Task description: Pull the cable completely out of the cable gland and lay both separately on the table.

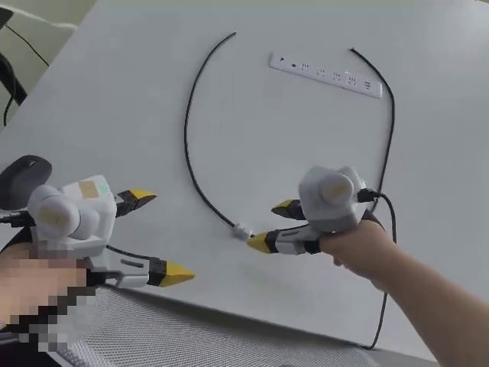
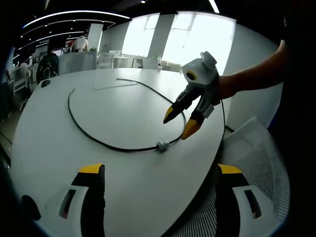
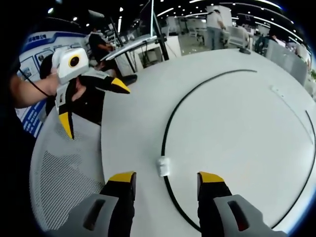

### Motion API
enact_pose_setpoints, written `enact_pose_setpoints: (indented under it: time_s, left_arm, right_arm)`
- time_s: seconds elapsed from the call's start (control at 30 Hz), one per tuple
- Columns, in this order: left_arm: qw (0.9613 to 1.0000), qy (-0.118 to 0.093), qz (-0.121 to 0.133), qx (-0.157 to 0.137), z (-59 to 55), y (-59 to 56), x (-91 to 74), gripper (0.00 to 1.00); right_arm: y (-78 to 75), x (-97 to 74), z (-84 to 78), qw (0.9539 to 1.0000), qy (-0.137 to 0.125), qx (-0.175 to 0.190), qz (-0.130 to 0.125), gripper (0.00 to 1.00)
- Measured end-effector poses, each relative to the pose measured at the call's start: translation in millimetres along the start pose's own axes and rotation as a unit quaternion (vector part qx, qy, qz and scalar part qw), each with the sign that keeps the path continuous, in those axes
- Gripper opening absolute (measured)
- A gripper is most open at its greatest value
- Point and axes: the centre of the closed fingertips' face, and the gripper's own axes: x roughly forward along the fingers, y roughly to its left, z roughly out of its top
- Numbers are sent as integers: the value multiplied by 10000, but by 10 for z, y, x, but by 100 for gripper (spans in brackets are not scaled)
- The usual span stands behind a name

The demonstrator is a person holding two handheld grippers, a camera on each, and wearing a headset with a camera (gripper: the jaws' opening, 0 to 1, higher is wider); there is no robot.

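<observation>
The cable (image 1: 186, 138) lies on the white bench (image 1: 114, 99) in a wide arc. The gland (image 1: 242, 231) is threaded on the cable near the front edge of the bench. In the right gripper view, black cable runs out of both ends of the gland.

The right tool (image 1: 267, 225) hangs just at 3 o'clock of the gland in the head view. Its yellow-tipped jaws are spread and hold nothing. In its own view the gland sits between the two tips and just ahead of them, and I cannot tell whether a tip touches it.

The left tool (image 1: 166, 235) is at 9 o'clock of the gland and well apart from it, over the bench edge. Its jaws are spread wide and hold nothing.

A power strip (image 1: 325, 74) lies at 1 o'clock of the gland, far back on the bench.
</observation>
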Motion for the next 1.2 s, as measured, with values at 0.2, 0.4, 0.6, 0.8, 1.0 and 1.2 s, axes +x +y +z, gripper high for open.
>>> enact_pose_setpoints:
  time_s: [0.2, 0.4, 0.6, 0.8, 1.0, 1.2]
  left_arm:
    - [10000, -6, 7, -60, -16, 20, -1, 93]
    - [9999, 34, 57, -78, -42, 41, -7, 92]
    - [9999, 107, 78, -75, -72, 47, -5, 92]
    - [9998, 179, 70, -67, -101, 42, 5, 91]
    - [9998, 161, 58, -85, -91, 38, 4, 91]
    - [9998, 150, 56, -104, -87, 39, 8, 91]
  right_arm:
    - [10, 99, -40, 9996, 219, -161, 10, 41]
    - [18, 181, -54, 9992, 313, -231, 61, 34]
    - [25, 255, -131, 9982, 504, -297, 110, 28]
    - [32, 292, -125, 9979, 530, -344, 160, 23]
    - [46, 340, -123, 9976, 555, -370, 208, 18]
    - [43, 366, -138, 9970, 611, -424, 228, 12]
